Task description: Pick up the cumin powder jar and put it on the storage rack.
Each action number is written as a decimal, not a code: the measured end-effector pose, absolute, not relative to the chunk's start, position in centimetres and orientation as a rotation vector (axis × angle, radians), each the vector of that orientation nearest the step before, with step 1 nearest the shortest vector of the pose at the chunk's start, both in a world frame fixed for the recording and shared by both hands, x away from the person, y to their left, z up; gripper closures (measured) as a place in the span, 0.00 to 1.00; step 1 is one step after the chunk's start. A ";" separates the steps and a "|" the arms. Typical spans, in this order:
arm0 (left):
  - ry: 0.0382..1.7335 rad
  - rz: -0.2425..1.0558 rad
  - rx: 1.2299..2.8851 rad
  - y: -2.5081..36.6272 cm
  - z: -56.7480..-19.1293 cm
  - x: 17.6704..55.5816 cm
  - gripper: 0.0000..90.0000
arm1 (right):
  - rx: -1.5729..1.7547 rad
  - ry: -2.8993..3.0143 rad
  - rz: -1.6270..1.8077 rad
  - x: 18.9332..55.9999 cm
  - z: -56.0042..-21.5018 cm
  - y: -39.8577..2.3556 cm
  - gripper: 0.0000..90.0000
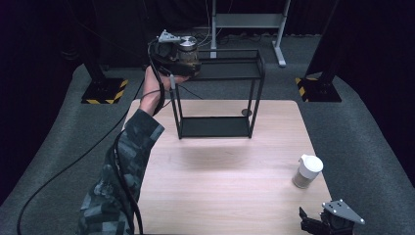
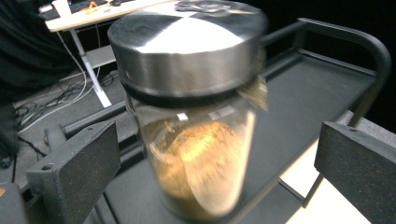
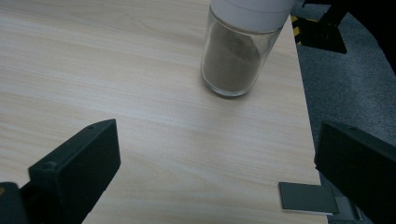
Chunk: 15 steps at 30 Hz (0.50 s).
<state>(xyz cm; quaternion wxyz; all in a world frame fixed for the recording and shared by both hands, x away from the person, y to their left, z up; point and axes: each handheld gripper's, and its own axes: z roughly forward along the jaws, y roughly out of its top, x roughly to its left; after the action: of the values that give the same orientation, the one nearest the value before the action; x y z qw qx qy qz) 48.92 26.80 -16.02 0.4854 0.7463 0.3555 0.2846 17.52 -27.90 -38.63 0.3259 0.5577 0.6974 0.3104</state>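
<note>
I see a clear glass jar (image 2: 201, 158) with a brushed, shiny metal lid (image 2: 187, 46) on the matt black metal rack (image 2: 327, 70). My table (image 3: 116, 70) is pale, smooth wood grain; lower right, another glass jar (image 3: 231, 58) wears a matt white plastic cap (image 1: 311, 163).

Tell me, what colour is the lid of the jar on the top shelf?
Silver, brushed metal: the lid of the jar shows best in the left gripper view.

A silver-lidded clear jar (image 2: 196, 116) of seemingly golden-brown powder, a black rack (image 1: 218, 71), a white-capped jar (image 1: 307, 170), pale wood table (image 1: 220, 176).
</note>
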 end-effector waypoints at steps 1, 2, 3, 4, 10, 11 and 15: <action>0.861 0.718 1.816 26.8 -16.2 48.3 0.00 | 1.462 1.827 0.813 17.5 -38.6 -27.9 0.00; 0.855 0.730 1.815 27.1 -16.3 47.7 0.00 | 1.463 1.827 0.812 17.5 -38.6 -27.9 0.00; 0.852 0.733 1.812 27.3 -16.5 47.2 0.00 | 1.464 1.827 0.812 17.5 -38.6 -27.9 0.00; 0.845 0.737 1.807 27.6 -16.8 46.7 0.00 | 1.465 1.826 0.813 17.5 -38.6 -27.9 0.00; 0.839 0.770 1.833 28.8 -19.7 43.6 0.00 | 1.462 1.826 0.810 17.6 -38.6 -27.8 0.00; 0.835 0.767 1.839 29.1 -20.4 43.1 0.00 | 1.462 1.826 0.812 17.6 -38.7 -27.8 0.00; 0.851 0.749 1.871 29.7 -23.6 41.5 0.00 | 1.464 1.832 0.808 17.7 -38.8 -27.8 0.00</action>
<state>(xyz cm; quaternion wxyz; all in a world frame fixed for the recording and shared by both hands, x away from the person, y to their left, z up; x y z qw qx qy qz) 41.45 29.75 -23.59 0.4592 0.7597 0.3457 0.3043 17.70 -27.77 -38.76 0.3246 0.5581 0.6987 0.3082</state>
